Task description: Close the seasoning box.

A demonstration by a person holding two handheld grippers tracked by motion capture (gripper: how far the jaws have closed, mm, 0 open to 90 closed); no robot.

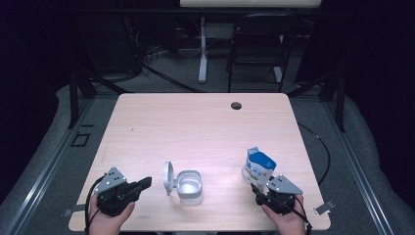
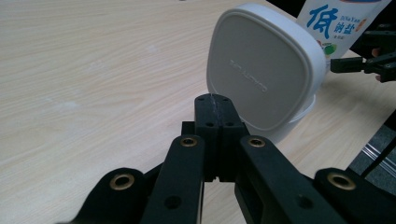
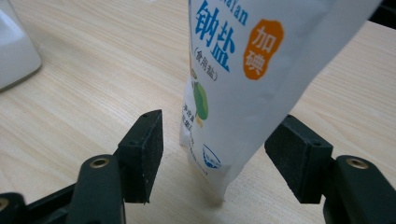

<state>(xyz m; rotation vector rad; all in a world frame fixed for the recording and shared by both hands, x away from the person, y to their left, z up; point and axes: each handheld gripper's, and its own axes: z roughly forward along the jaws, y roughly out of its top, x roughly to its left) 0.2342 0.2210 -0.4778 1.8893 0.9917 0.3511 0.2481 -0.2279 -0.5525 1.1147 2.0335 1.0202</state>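
Observation:
A blue-and-white salt bag stands tilted on the wooden table at the front right. My right gripper is open, one jaw on each side of the bag's lower end, with gaps on both sides. A white container with its hinged lid raised stands at the front middle. My left gripper is shut on nothing, its tips just short of the lid's outer face.
A cable hole sits near the table's far edge. A black chair and a white desk leg stand beyond the table. The container's corner shows left of my right gripper.

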